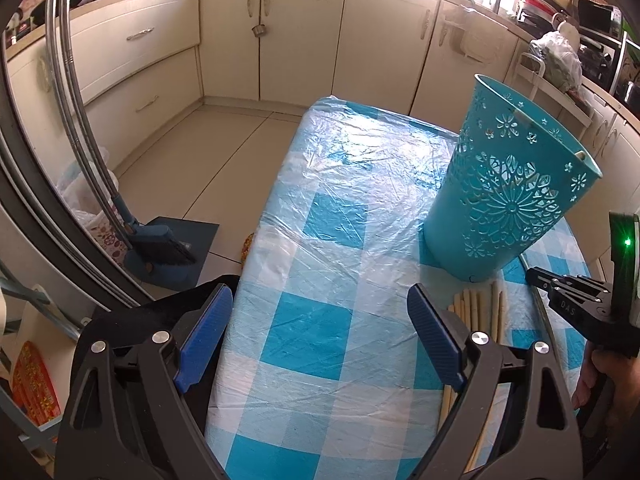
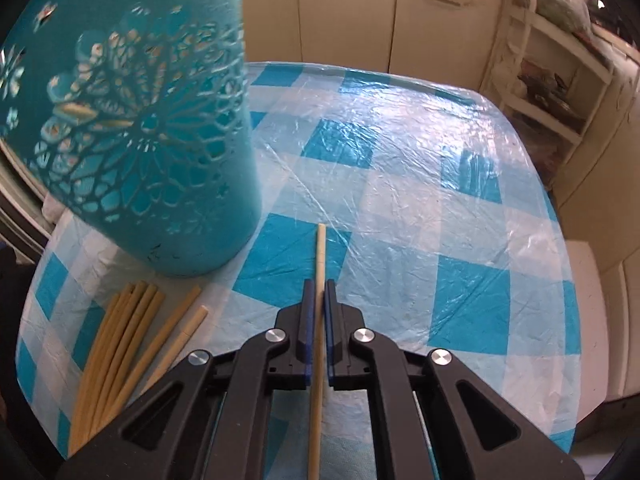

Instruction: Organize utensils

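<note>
Chopstick (image 2: 320, 256) pinched beside teal holder (image 2: 152, 128)
I am clamping my right gripper (image 2: 319, 300) on it; my left gripper (image 1: 320, 328) is hanging agape before the holder.

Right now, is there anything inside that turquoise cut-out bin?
Through the turquoise bin's cut-outs, pale stick-like shapes show, and one pale tip peeks at the rim. How many are inside, and the bottom, stay hidden by the wall.
</note>
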Demonstrator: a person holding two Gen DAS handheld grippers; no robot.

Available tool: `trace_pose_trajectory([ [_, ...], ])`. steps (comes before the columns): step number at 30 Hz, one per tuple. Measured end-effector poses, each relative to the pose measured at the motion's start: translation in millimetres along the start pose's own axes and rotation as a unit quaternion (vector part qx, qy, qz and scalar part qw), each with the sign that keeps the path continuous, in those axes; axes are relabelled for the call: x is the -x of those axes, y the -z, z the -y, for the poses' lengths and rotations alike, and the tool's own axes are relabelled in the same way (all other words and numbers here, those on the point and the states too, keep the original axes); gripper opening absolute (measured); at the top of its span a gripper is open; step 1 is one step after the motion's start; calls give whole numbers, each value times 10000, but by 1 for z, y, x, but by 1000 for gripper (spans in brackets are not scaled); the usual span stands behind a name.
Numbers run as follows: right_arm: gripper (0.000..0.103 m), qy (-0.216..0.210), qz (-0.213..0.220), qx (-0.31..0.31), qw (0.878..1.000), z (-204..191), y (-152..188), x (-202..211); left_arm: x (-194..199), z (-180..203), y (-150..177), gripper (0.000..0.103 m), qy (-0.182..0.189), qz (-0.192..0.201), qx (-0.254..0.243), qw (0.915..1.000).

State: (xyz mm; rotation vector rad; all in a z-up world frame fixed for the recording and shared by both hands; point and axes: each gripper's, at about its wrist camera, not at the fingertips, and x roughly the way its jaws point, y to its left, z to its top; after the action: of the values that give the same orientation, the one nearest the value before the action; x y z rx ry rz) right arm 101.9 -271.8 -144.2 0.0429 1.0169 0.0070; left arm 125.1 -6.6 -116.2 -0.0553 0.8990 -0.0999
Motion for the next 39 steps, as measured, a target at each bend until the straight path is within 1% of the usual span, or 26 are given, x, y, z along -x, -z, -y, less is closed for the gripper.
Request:
trace_pose_trajectory([
  [2,5,-104,138,-227,9996,4,7,11,1,0,1,85,-14,2,-2,10000],
  [4,5,-310,331,-522,9976,7,10,27,2,-1,1,85,-17,-2,4,10000],
  [7,5,-682,807,-949,9899,14,7,64,2,-1,1,85,-18,-22,5,10000],
  [9,5,-999,1189,-1209,9804,19,1,91,1,-1,2,85,-5,-33,12,10000],
  [10,5,-1159,1449,-1292,9741,20,-4,110,2,-1,2,85,3,-34,15,10000],
  [13,5,-1457,2093,-1287,9584,13,-32,148,5,1,2,85,25,-15,3,10000],
  [15,5,-1665,2572,-1241,9438,4,-56,169,8,2,1,85,42,7,0,10000],
  [17,5,-1763,2966,-1210,9308,-3,-79,178,10,2,1,85,63,16,-1,10000],
  [19,5,-1804,3294,-1172,9194,-11,-99,177,11,3,1,85,70,22,-4,10000],
  [21,5,-1709,3512,-1131,9136,-21,-117,169,13,1,1,85,81,19,20,10000],
  [24,5,-1423,3655,-1072,9136,-36,-135,150,13,-2,1,86,81,8,66,9999],
  [26,5,-1228,3625,-1019,9182,-43,-137,137,12,-5,1,86,75,-6,110,9999],
  [28,6,-1133,3461,-956,9264,-49,-136,125,11,-8,1,86,72,-15,149,9999],
  [30,6,-1133,3335,-894,9316,-50,-129,118,11,-11,1,86,74,-16,186,9998],
  [34,7,-1136,3174,-840,9377,-50,-116,112,11,-11,1,86,98,-19,226,9997],
  [37,12,-1184,3153,-831,9379,-46,-105,121,15,-9,2,86,99,12,184,9998],
  [39,15,-1203,3215,-856,9353,-43,-95,133,20,-8,3,86,96,53,161,9998],
])
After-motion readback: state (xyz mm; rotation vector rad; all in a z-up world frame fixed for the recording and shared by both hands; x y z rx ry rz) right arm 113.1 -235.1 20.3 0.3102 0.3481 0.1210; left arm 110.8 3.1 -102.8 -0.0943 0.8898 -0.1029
